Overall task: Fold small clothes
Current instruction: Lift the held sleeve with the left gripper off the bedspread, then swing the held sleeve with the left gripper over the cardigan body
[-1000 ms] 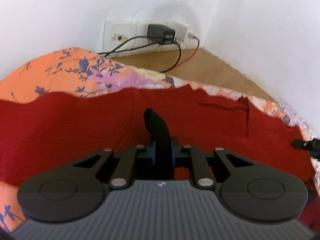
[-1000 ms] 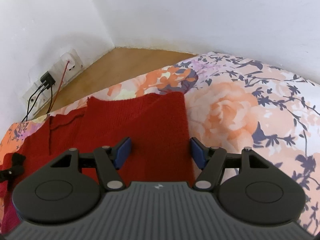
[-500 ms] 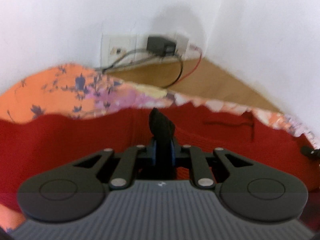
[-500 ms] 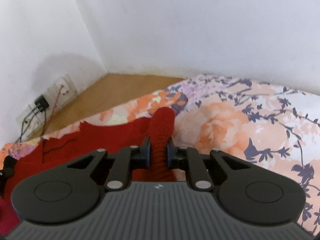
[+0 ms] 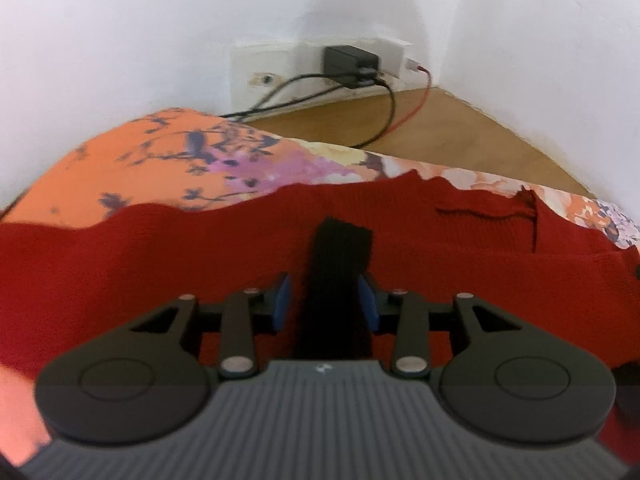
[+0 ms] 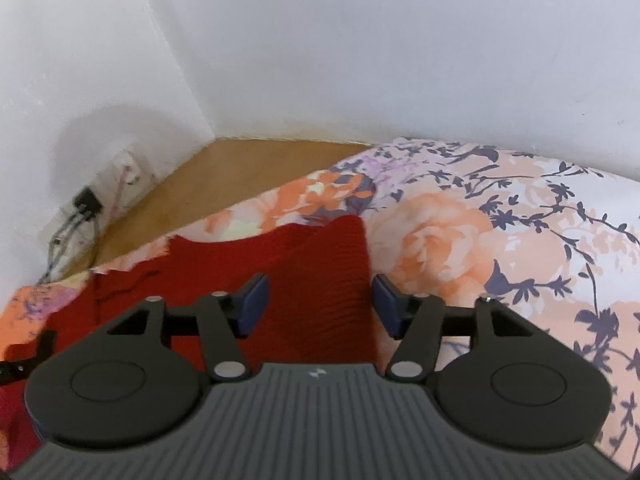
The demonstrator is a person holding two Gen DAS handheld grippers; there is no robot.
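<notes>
Both grippers have their pads apart: the left gripper (image 5: 325, 301) straddles a black strap (image 5: 340, 264), the right gripper (image 6: 318, 307) the red knitted garment (image 6: 316, 280) spread on the floral bedspread (image 6: 500, 240). Judged: lift clear without snagging the knit.

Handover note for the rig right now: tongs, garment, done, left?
Left tongs: open, a black strip loose between the pads, not pinched.
Right tongs: open, straddling the right edge of the red knit, gripping nothing.
Red knit lies spread on the floral bedspread, one thread loose near its far edge.
Done: no fold is evident.
Left: grip the near edge with both tongs, fold it over, then flatten.
</notes>
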